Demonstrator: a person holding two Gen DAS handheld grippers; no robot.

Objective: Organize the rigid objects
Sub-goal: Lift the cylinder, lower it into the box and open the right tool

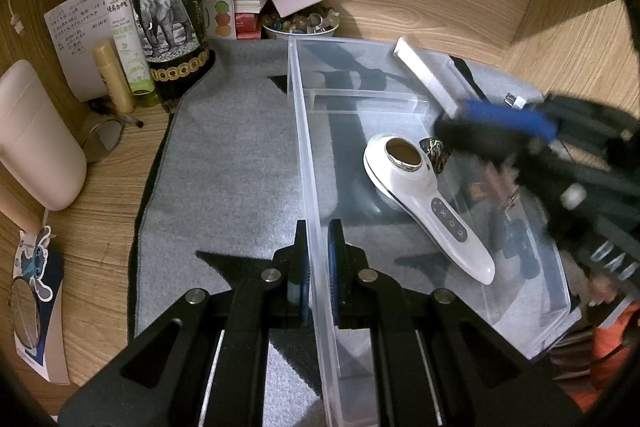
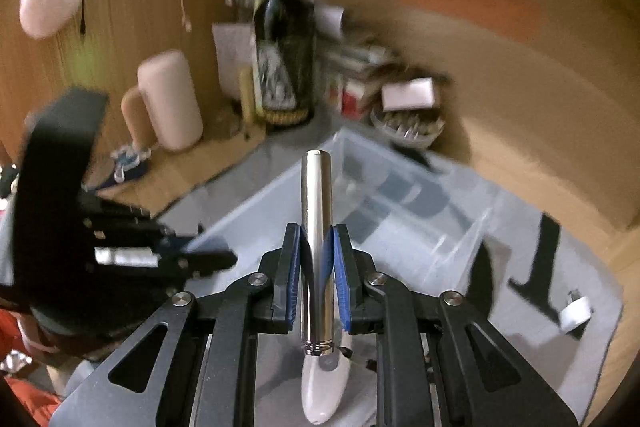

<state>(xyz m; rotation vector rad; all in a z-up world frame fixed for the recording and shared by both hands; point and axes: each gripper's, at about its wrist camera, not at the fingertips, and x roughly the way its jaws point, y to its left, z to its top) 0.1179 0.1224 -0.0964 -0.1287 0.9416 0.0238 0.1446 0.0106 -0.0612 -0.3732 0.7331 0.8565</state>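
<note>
**A:** Where does your left gripper [image 1: 318,259] stand?

**B:** You have it clamped on the near side wall of the clear plastic bin [image 1: 308,155]. Its 2 pads are pressed together with only the thin wall between them, 1 pad outside over the grey mat [image 1: 224,163], 1 pad inside the bin.

**A:** And your right gripper [image 2: 317,259]?

**B:** In the right wrist view its 2 blue pads are nearly closed on a silver metal cylinder [image 2: 316,227], which stands lengthwise along the fingers with its rounded end pointing away from you and its ringed end toward the camera. You hold it over the bin. In the left wrist view that same gripper comes in from the right, blurred, with a patterned dark end of something [image 1: 434,153] just below its tip; I cannot tell from that view what it is.

**A:** What lies in the bin?

**B:** A white handheld device [image 1: 424,199] lies flat on the bin floor, its round metal-faced head toward the far end and its button-bearing handle toward the near right corner. In the right wrist view its handle tip shows just under the cylinder. A white bar [image 1: 424,79] leans across the bin's far right rim.

**A:** And around the bin?

**B:** A dark bottle with an elephant label [image 1: 164,15] stands at the mat's far left corner, a green spray bottle [image 1: 126,35] beside it, and a bowl of small trinkets [image 1: 302,23] sits just behind the bin.
</note>
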